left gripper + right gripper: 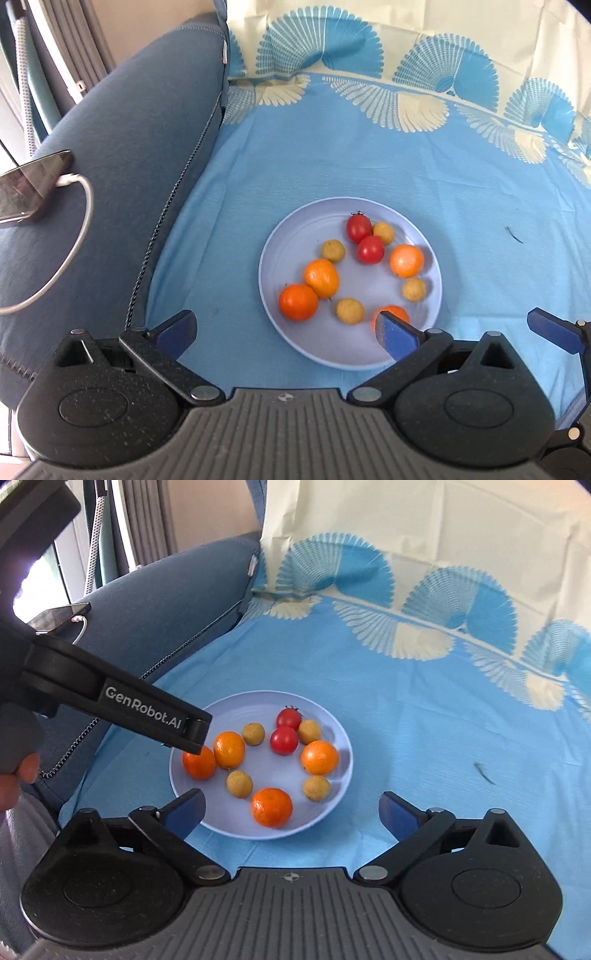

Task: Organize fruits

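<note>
Both tools (286, 334) (293, 810) released above mixed fruit plate (280, 254).
Loose orange (272, 807) at six o'clock could roll if nudged.

So the surface is a bed or couch seat covered with a light blue sheet (332, 155), with a band of cream and blue fan shapes running along the far edge. A pale lilac plate (284, 254) sits pretty much in the middle, loaded with small fruits, and a tiny dark stem scrap (514, 235) lies on the sheet off to its right. Along the left edge there's a grey-blue cushion (140, 140).
</note>
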The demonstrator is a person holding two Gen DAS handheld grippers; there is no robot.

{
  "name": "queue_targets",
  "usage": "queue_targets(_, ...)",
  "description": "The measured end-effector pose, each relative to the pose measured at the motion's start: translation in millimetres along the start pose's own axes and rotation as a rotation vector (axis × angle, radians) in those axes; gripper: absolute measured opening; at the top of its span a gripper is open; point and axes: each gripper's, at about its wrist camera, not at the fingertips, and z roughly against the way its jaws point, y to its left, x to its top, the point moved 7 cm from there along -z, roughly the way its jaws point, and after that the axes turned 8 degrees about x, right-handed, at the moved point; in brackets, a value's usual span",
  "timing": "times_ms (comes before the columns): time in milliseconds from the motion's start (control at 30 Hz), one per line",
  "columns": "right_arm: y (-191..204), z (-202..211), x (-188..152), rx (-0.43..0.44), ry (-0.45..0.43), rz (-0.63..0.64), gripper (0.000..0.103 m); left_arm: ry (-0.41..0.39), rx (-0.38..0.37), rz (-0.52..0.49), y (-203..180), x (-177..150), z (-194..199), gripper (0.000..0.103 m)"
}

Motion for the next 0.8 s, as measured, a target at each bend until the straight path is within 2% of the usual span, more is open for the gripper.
queue_targets(400, 12, 50, -15, -0.072, -0.051, 0.032, 0.102, -0.065, 0.011, -0.003, 4, -28, 49, 0.103)
queue_targets(567, 10, 60, -17, -0.113, -0.074, 0.032, 0.102, -0.079, 0.046, -0.043, 0, -38, 57, 0.103)
queue_targets(667, 8, 62, -17, -0.128, -0.079, 0.025, 0.102, -0.074, 0.032, -0.037, 1, -41, 58, 0.103)
queue_targets(800, 6, 66, -16, -0.135, -0.086, 0.018, 0.102, -0.086, 0.05, -0.025, 3, -44, 59, 0.103)
